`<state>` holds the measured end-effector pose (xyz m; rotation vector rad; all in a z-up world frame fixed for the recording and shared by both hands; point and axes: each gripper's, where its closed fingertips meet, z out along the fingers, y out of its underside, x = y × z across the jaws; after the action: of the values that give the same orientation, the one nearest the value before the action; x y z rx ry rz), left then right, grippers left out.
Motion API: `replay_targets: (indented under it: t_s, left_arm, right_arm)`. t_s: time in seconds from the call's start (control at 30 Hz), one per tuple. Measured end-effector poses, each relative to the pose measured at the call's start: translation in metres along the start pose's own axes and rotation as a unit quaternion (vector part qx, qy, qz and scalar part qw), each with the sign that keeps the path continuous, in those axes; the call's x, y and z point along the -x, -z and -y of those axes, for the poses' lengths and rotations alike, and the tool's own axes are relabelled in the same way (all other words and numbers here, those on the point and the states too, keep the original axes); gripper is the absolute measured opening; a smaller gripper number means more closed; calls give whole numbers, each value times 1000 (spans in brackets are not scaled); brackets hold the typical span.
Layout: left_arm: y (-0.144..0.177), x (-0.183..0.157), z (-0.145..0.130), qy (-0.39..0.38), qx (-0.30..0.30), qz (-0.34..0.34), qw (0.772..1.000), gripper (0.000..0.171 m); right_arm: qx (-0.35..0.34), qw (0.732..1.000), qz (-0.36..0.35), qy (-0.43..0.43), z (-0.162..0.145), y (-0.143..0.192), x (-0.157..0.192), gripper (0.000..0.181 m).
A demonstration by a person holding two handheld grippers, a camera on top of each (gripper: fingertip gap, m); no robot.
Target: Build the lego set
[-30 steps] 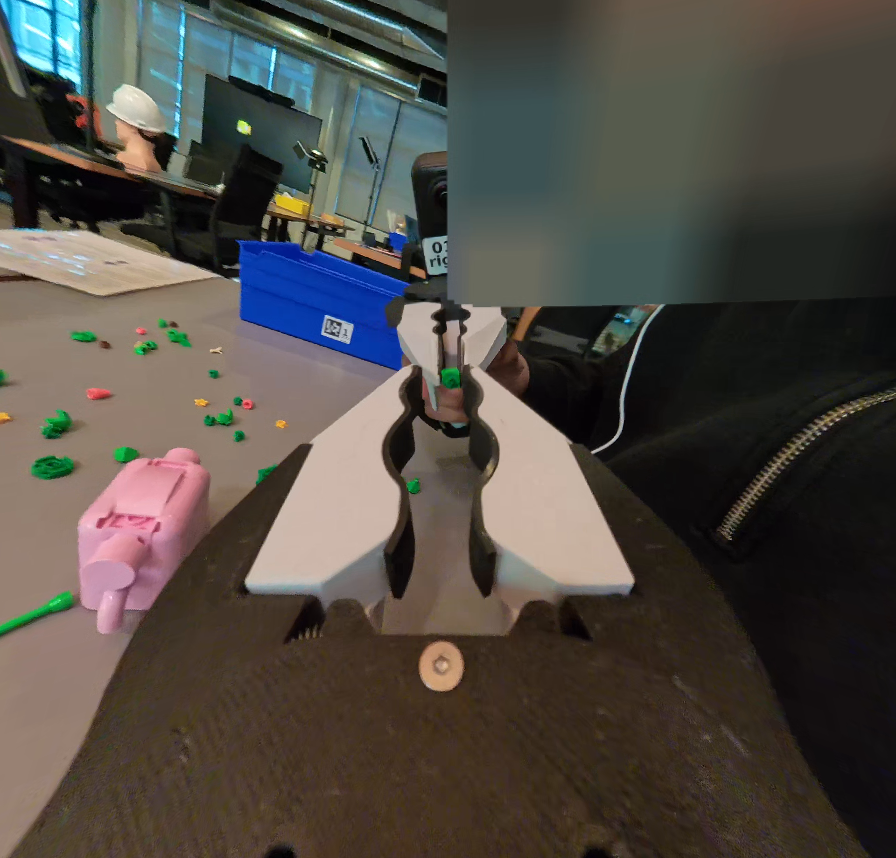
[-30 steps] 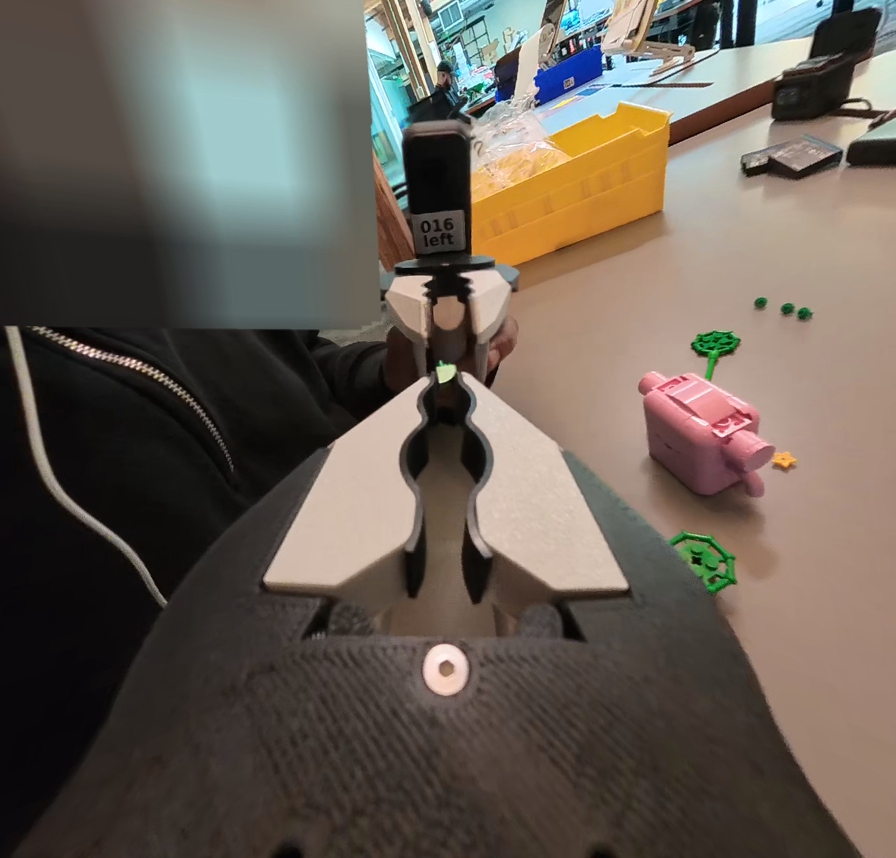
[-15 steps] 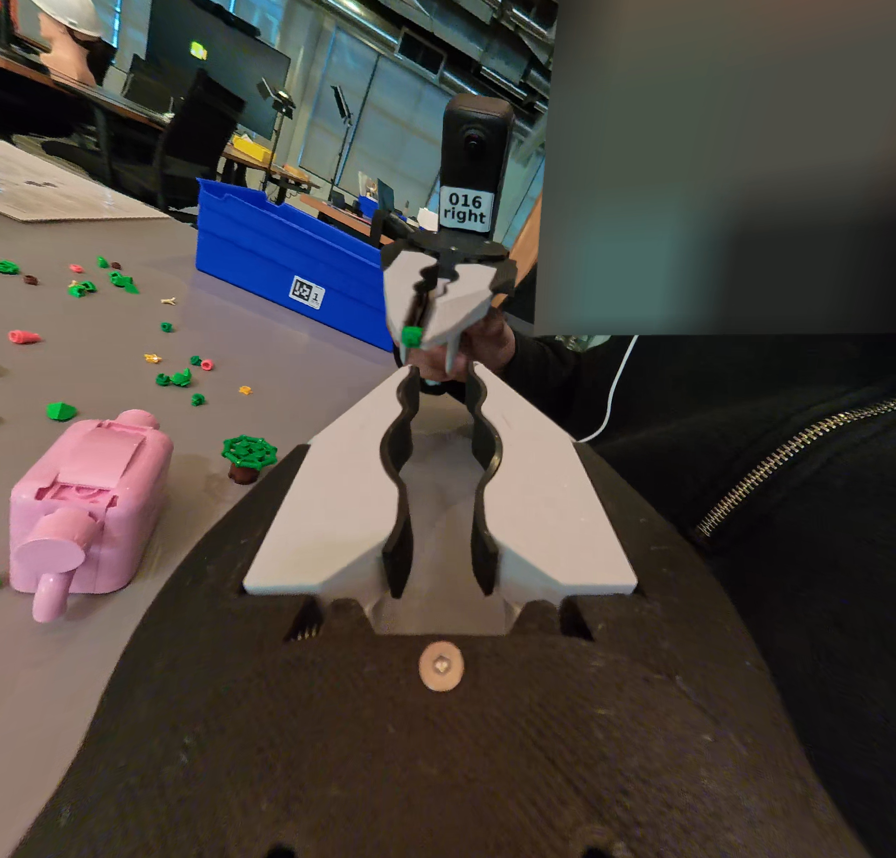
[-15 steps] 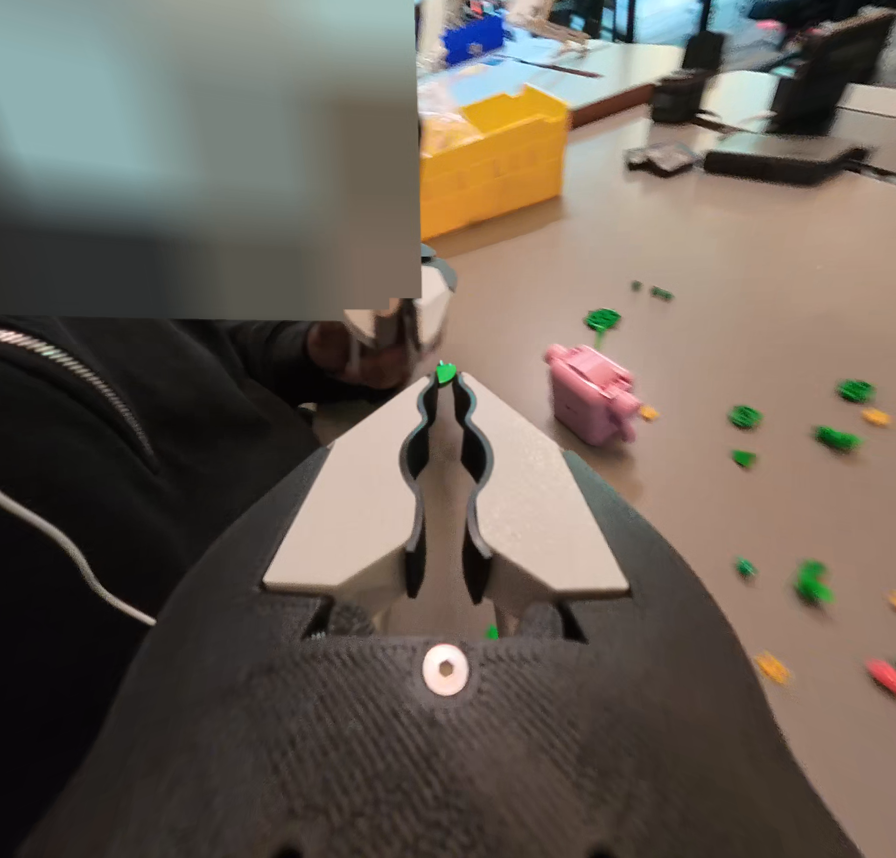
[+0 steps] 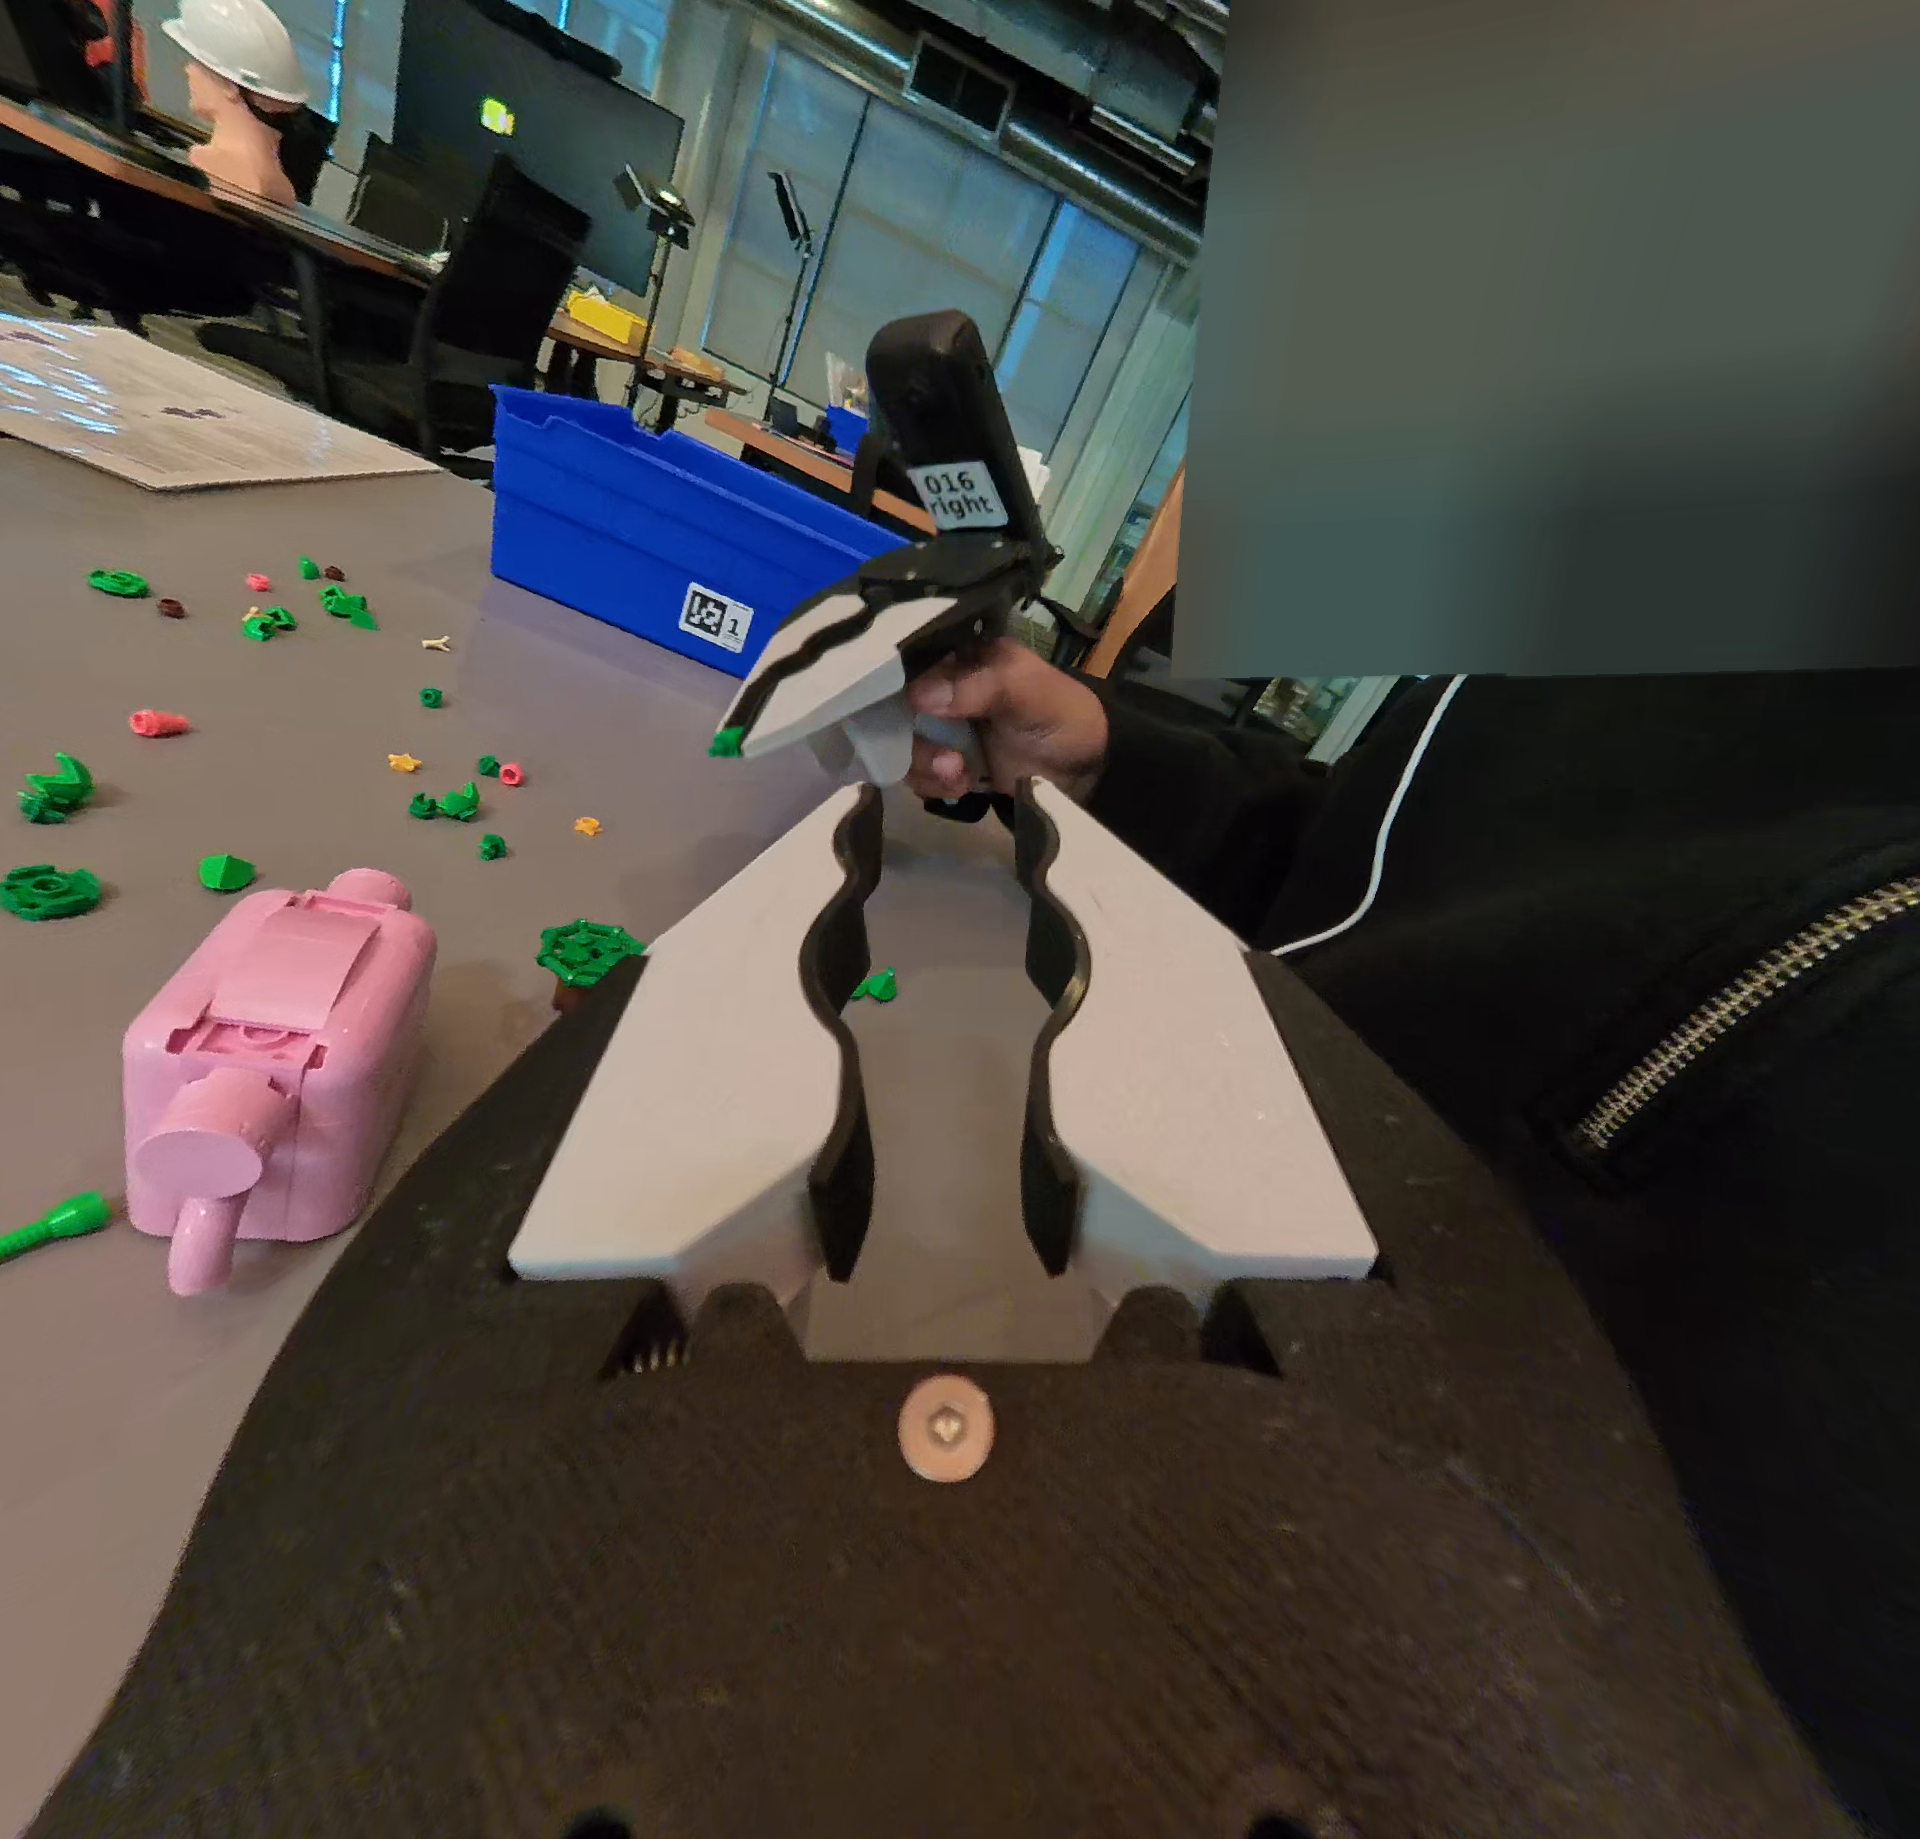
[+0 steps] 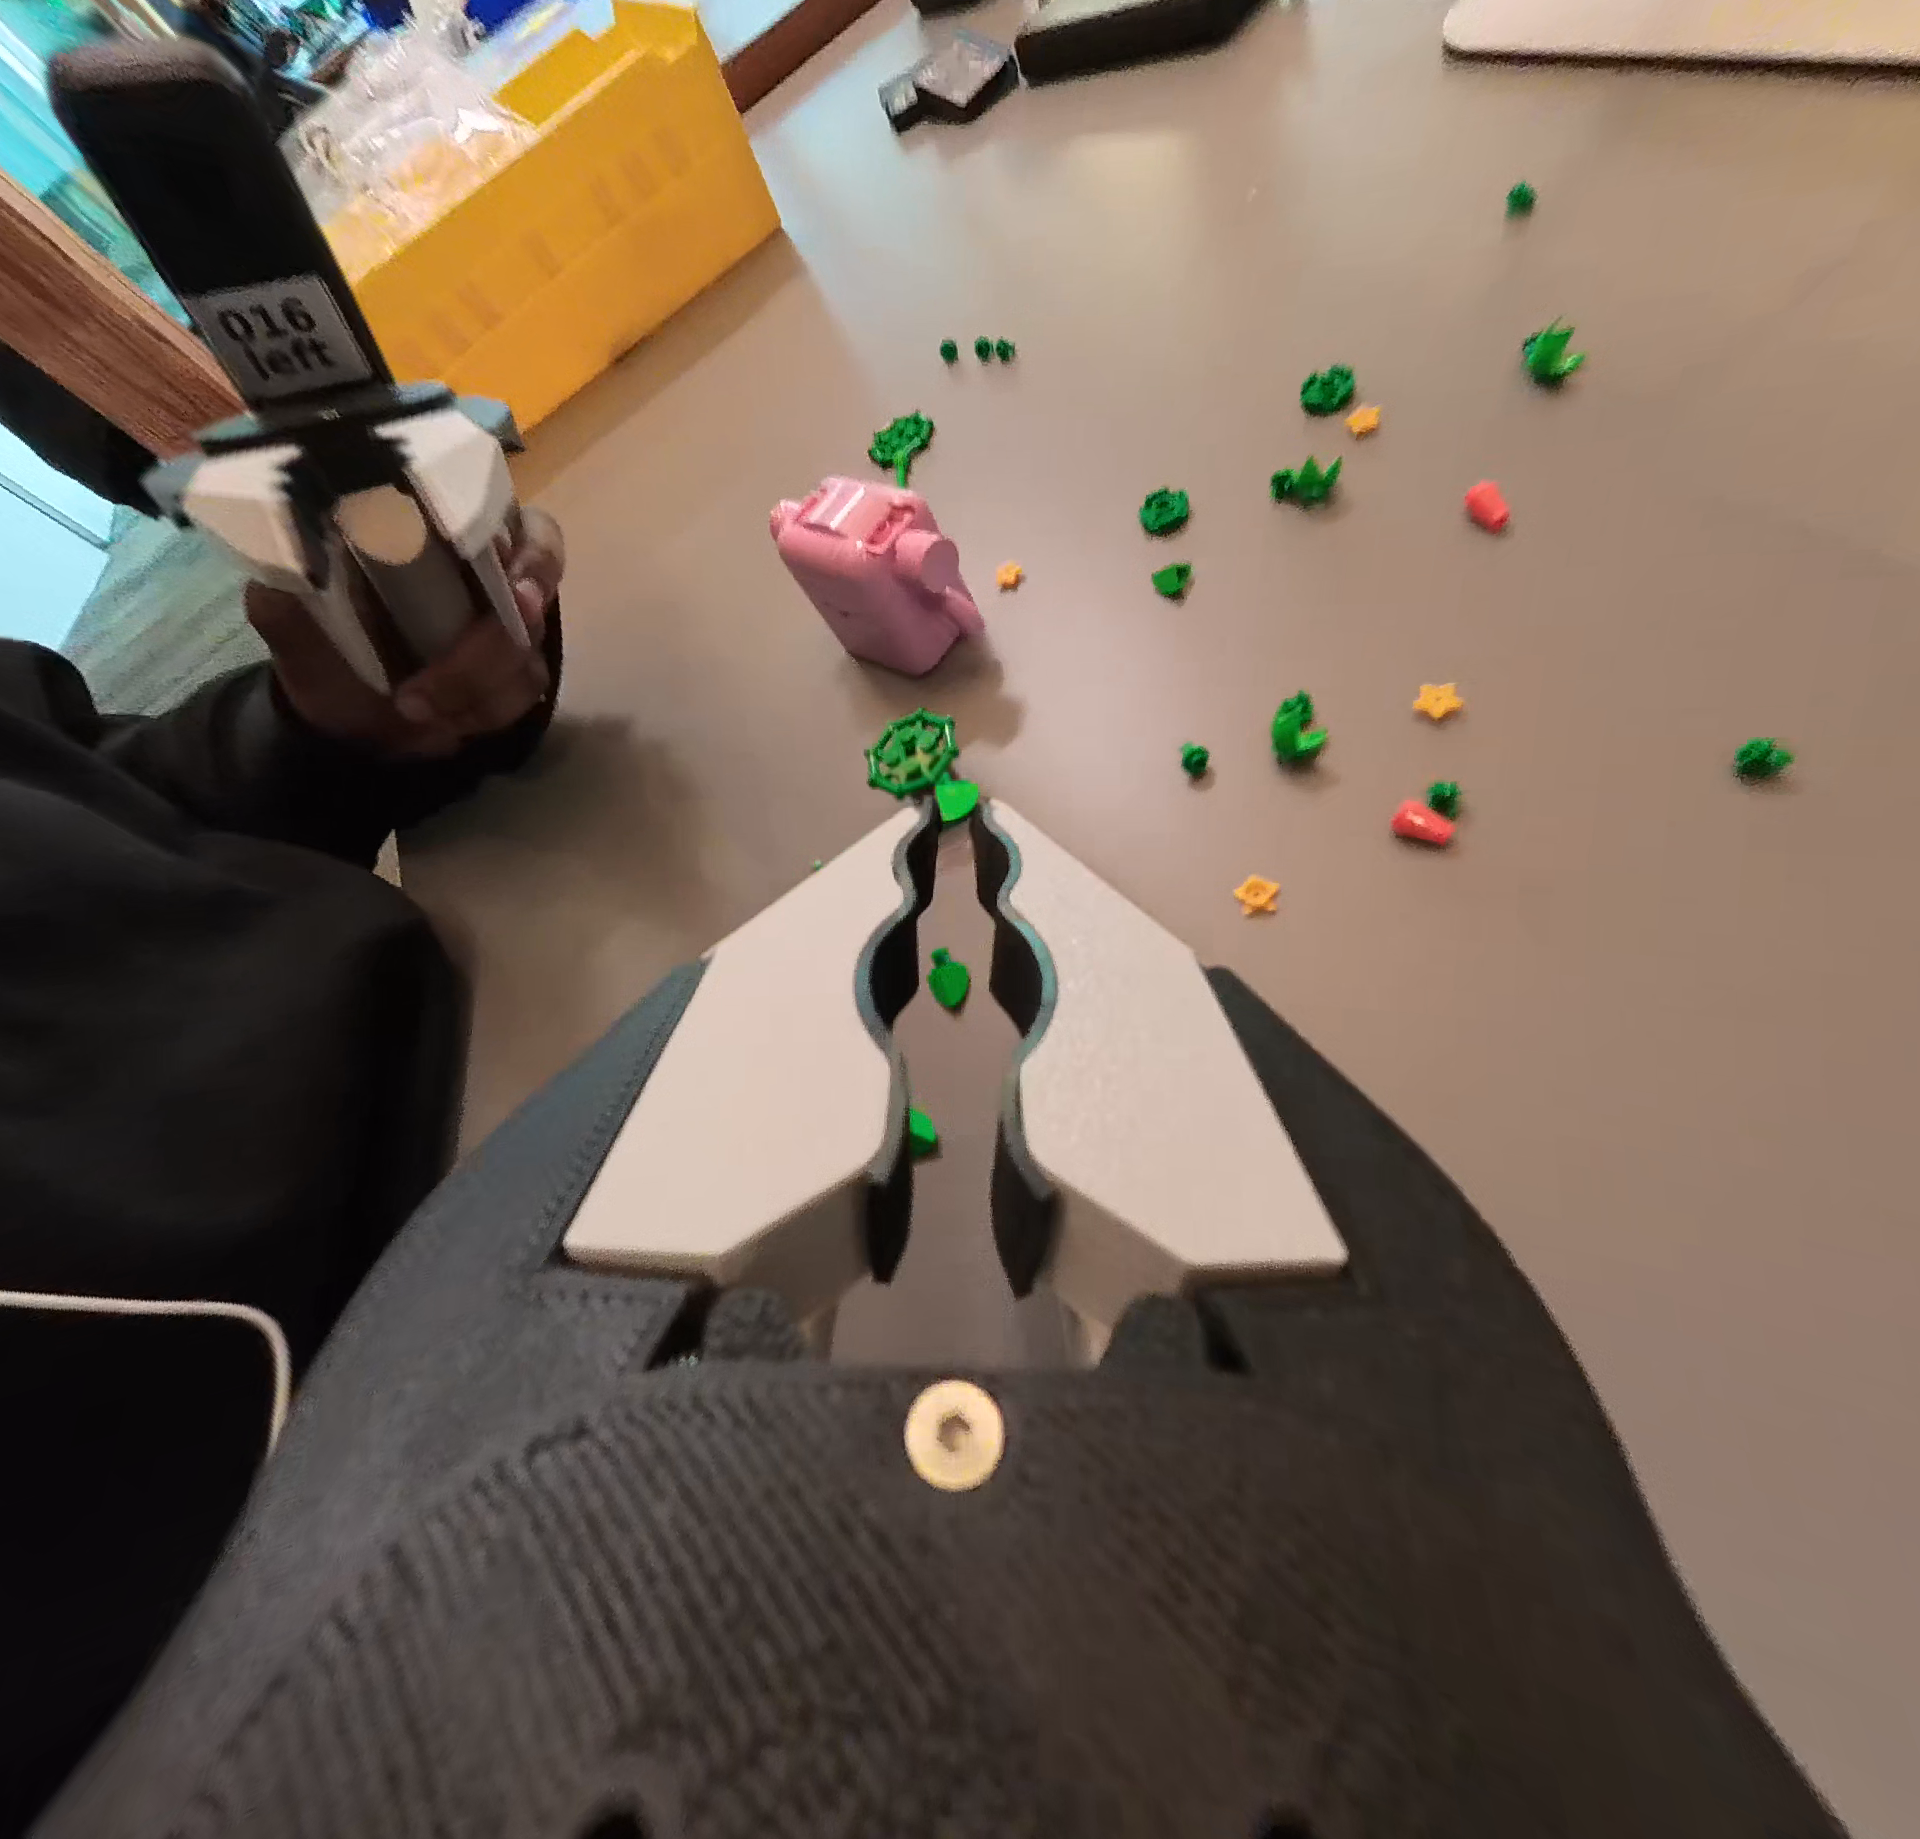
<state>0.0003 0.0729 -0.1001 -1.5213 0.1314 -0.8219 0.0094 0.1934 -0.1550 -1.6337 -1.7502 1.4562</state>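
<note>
grey and wide, the surface carries scattered green, orange and red lego bits, with a yellow bin and a blue bin at its far edges. my right claw is narrowed onto a small green leaf piece, pinched at its very tips above the surface. just beyond those tips stands a round green web-like piece, and farther off lies the pink lego block on its side. my left claw is parted wide with nothing between its fingers; another green piece lies on the surface seen through the gap. the pink lego block sits to that claw's left, well apart from both claws.
</note>
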Motion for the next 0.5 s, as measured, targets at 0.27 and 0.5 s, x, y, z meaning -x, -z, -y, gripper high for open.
replay_targets:
  t_s: [0.27, 0.5]
  left_arm:
    - [-8, 9, -14, -45, 46, 42, 997, 24]
    - [-18, 31, -29, -135, 113, 126, 976, 26]
  right_arm:
    - [10, 994, -12, 105, 27, -16, -17, 5]
    - [-67, 988, 47, 128, 81, -27, -30, 5]
